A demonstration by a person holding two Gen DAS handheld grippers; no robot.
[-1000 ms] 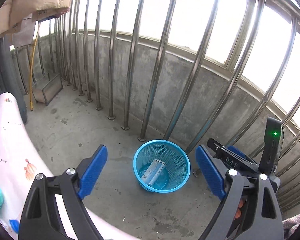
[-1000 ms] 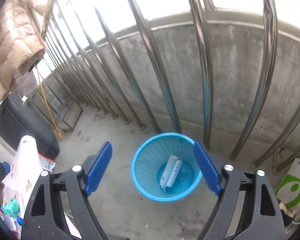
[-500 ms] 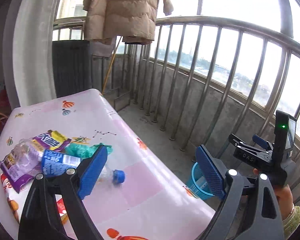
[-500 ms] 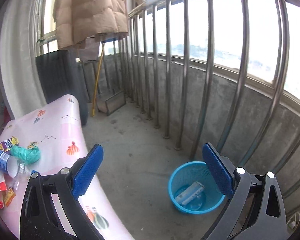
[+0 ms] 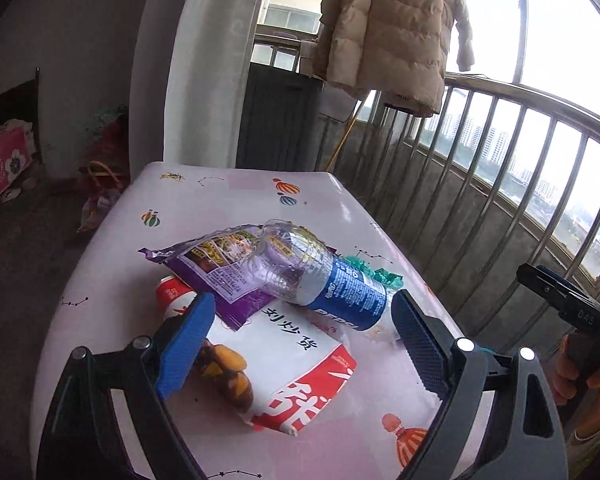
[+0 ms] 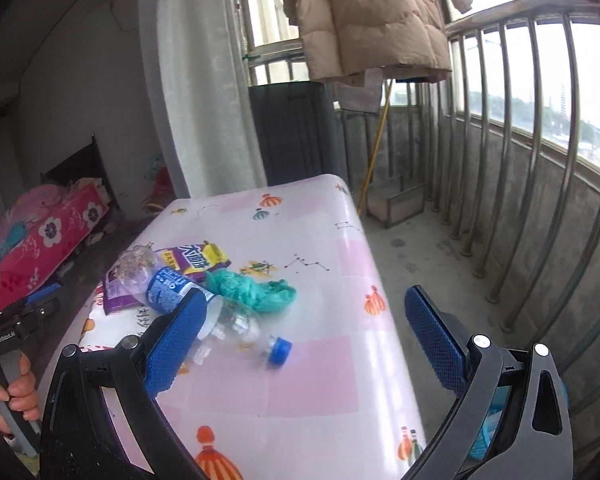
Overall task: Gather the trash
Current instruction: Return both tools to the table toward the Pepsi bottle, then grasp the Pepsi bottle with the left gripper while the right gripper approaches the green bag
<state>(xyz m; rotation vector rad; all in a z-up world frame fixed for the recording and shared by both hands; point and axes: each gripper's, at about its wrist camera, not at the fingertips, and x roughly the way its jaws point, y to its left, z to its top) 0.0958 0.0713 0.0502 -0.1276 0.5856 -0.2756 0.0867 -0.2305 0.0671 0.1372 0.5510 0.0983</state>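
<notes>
Balcony setting: pink patterned table (image 5: 228, 200) near a steel railing (image 6: 540, 128), with a tan padded coat (image 5: 384, 28) hanging behind. Trash sits in a loose heap on the table, none of it held. Crushed clear bottle with blue label (image 5: 320, 276) lies across a purple snack wrapper (image 5: 216, 268); both rest partly on a red-and-white snack bag (image 5: 296, 376). Crumpled green plastic (image 6: 252, 292) lies just beside the bottle's neck end, seen best from the right wrist. Bottle's blue cap (image 6: 280, 350) points toward the table's near edge. Left gripper (image 5: 300, 344) hangs over the red-and-white bag, jaws wide apart, nothing between the pads. Right gripper (image 6: 304, 340) is also spread fully, empty, with the bottle's neck end in front of its left finger; contact cannot be told. A sliver of blue at the lower right of the right wrist view may be a bin; too hidden to confirm. Judgement: four pieces at least remain on the table, so most of the collecting is still ahead; neither tool has yet picked its next piece.
</notes>
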